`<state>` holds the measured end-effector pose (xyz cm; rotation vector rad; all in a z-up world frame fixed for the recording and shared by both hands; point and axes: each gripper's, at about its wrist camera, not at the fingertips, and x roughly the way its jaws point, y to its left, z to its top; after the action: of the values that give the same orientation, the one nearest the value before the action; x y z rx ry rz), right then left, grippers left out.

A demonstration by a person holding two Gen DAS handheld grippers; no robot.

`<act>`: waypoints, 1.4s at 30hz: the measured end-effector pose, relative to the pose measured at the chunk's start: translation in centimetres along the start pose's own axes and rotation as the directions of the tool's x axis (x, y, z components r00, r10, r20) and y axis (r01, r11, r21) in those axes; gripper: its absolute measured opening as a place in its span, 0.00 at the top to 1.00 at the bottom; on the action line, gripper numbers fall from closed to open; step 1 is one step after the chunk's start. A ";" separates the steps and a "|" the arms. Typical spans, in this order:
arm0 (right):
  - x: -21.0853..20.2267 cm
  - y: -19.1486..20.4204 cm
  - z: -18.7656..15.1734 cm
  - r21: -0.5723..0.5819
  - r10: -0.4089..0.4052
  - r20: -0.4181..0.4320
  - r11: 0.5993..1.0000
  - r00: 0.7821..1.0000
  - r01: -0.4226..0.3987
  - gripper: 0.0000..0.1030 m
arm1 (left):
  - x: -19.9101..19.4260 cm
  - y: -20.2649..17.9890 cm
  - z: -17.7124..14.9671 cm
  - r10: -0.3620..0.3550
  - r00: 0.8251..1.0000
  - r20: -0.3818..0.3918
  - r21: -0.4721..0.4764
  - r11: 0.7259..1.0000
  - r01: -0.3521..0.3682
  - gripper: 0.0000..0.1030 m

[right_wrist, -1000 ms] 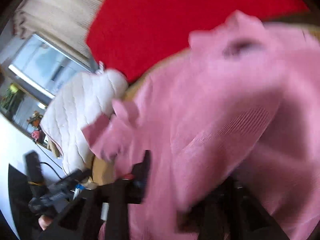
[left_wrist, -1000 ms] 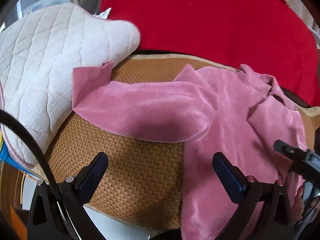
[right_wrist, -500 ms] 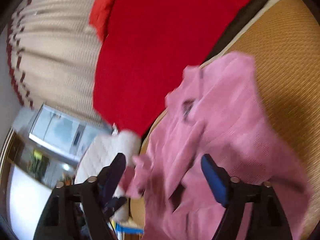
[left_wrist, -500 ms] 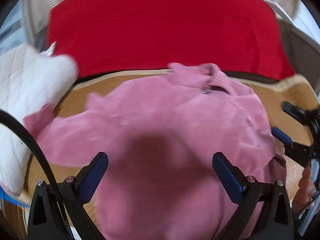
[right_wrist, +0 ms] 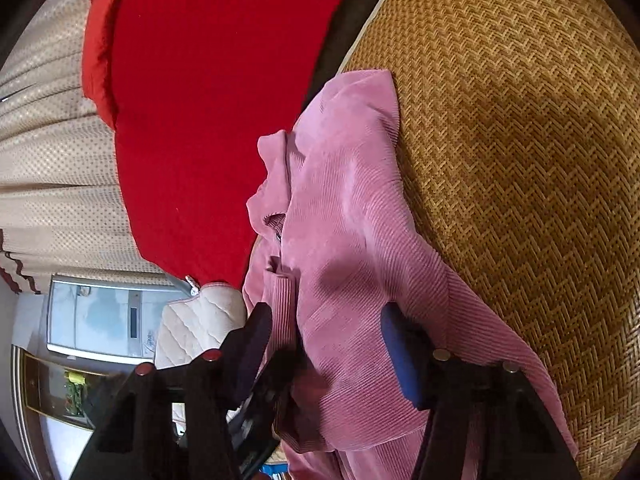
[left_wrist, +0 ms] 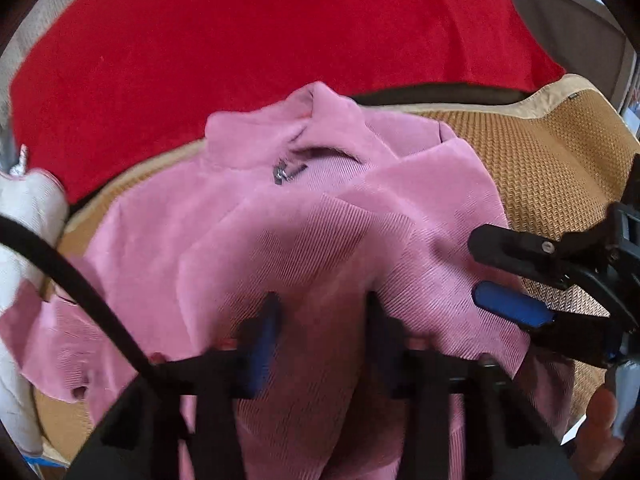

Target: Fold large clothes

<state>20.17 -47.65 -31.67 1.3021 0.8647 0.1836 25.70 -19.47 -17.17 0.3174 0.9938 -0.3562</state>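
A pink corduroy zip-up garment (left_wrist: 304, 232) lies bunched on a woven straw mat (left_wrist: 552, 168), collar at the far side; it also shows in the right wrist view (right_wrist: 352, 248). My left gripper (left_wrist: 320, 332) hangs over the garment's near fold with its jaws partly closed and pink cloth between the blurred fingers. My right gripper (right_wrist: 326, 344) is open and straddles the garment's right edge; it also shows at the right of the left wrist view (left_wrist: 500, 272), fingers apart over the cloth.
A red blanket (left_wrist: 248, 48) covers the area behind the mat. A white quilted pillow (left_wrist: 28, 216) lies at the left. The bare mat (right_wrist: 520, 160) spreads to the right of the garment. A curtain (right_wrist: 52, 128) and a window are beyond.
The left gripper has moved in over the garment and narrowed its jaws from wide open. The right gripper has settled at the garment's right edge. The garment looks more bunched.
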 end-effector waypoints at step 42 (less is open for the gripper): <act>9.4 8.8 -10.2 -0.611 -0.205 -0.080 0.784 0.975 0.114 0.35 | -4.6 39.4 -16.3 0.137 0.989 0.047 -0.788 0.614 -0.048 0.37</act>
<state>23.05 -31.82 -28.16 0.6119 0.9336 0.3890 28.12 23.31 -17.72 -0.4632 0.9351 0.1900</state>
